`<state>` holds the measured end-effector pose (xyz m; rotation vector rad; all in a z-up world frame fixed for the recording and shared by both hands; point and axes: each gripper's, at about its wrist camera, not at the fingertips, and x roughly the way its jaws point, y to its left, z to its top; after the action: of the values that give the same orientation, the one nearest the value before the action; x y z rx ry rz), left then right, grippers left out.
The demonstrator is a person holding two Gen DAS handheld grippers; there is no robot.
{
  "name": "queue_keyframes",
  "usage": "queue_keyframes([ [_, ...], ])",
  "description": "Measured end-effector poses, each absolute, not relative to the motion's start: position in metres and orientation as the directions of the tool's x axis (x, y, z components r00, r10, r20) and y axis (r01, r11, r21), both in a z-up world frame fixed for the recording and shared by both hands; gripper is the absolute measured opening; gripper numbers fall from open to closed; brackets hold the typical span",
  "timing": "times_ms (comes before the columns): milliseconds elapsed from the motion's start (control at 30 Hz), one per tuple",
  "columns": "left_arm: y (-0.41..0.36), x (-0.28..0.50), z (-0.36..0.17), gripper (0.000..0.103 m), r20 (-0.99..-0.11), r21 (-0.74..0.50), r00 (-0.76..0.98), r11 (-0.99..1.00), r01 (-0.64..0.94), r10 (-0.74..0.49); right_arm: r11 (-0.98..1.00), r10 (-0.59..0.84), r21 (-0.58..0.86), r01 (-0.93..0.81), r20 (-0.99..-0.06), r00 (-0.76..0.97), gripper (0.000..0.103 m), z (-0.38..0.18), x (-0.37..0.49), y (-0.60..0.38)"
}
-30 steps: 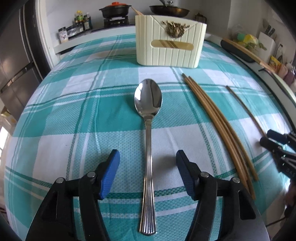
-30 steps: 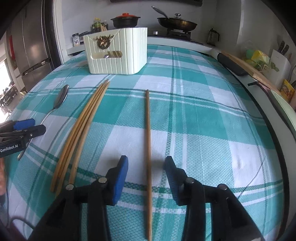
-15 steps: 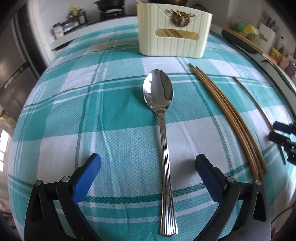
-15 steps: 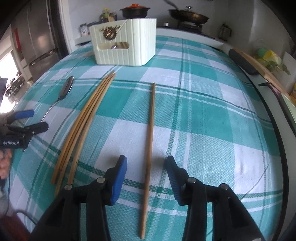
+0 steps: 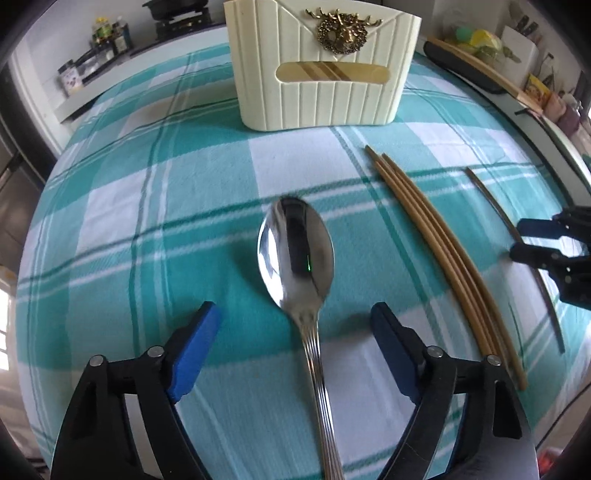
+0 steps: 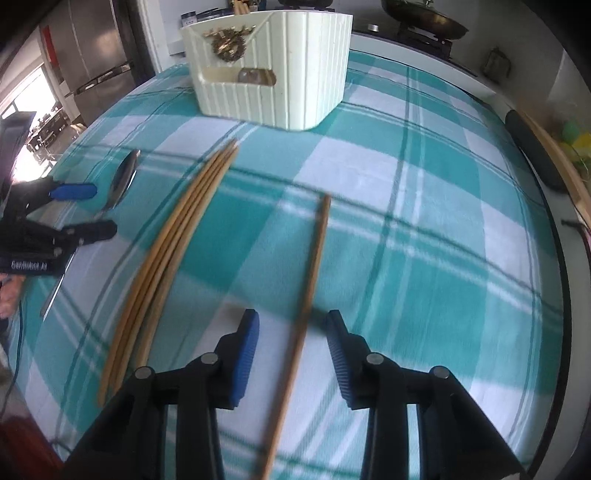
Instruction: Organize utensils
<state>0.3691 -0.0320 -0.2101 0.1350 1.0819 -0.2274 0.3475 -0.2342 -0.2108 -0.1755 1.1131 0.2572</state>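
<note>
A steel spoon [image 5: 295, 251] lies on the teal checked cloth, its handle running back between the blue pads of my left gripper [image 5: 295, 328]. Those jaws are closing, with clear gaps either side of the handle. In the right wrist view a single wooden chopstick [image 6: 314, 266] lies between the pads of my right gripper [image 6: 291, 332]. These jaws are also closing and do not touch it. A bundle of chopsticks [image 5: 436, 251] [image 6: 173, 251] lies between spoon and single chopstick. The cream ribbed holder [image 5: 321, 74] [image 6: 273, 66] stands beyond, with utensils showing through its slot.
The table's right edge carries a long dark bar and a wooden board [image 6: 535, 147]. A stove with pans [image 6: 424, 18] sits behind the holder, and a steel fridge [image 6: 92, 55] stands at the left. A hand [image 6: 11, 295] holds the left gripper.
Both grippers have moved forward towards the holder. The left jaws spread wide, then came in part way around the spoon's neck. The right jaws have narrowed a little around the single chopstick.
</note>
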Motion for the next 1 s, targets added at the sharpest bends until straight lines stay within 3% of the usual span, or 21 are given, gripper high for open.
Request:
queue_keyframes([
  [100, -0.031, 0.381, -0.209, 0.075, -0.887, -0.010, 0.446, 0.972, 0.237, -0.118, 0.962, 0.120, 0.001, -0.272, -0.899, 0.421, 0.033, -0.211, 0.367, -0.232],
  [167, -0.030, 0.388, -0.208, 0.062, -0.882, -0.010, 0.457, 0.974, 0.228, -0.116, 0.970, 0.120, 0.013, -0.243, -0.893, 0.433, 0.019, -0.211, 0.381, -0.233],
  [200, -0.030, 0.392, -0.207, 0.048, -0.878, -0.018, 0.463, 0.973, 0.228, -0.125, 0.973, 0.121, 0.019, -0.232, -0.893, 0.434, 0.007, -0.211, 0.386, -0.234],
  [233, -0.031, 0.394, -0.207, 0.042, -0.874, -0.024, 0.467, 0.973, 0.230, -0.132, 0.975, 0.134, 0.040, -0.219, -0.891, 0.433, 0.006, -0.211, 0.391, -0.236],
  [467, -0.025, 0.384, -0.190, 0.042, -0.826, -0.054, 0.537, 0.971, 0.233, -0.174, 0.973, 0.218, 0.138, -0.184, -0.815, 0.538, 0.006, -0.180, 0.384, -0.247],
  [767, -0.003, 0.326, -0.114, 0.042, -0.684, -0.090, 0.688, 0.964, 0.249, -0.241, 0.962, 0.261, 0.123, -0.242, -0.658, 0.706, 0.006, -0.093, 0.311, -0.248],
  [1000, 0.007, 0.293, -0.076, 0.042, -0.602, -0.107, 0.750, 0.958, 0.266, -0.275, 0.964, 0.254, 0.088, -0.249, -0.568, 0.783, 0.006, -0.061, 0.273, -0.242],
])
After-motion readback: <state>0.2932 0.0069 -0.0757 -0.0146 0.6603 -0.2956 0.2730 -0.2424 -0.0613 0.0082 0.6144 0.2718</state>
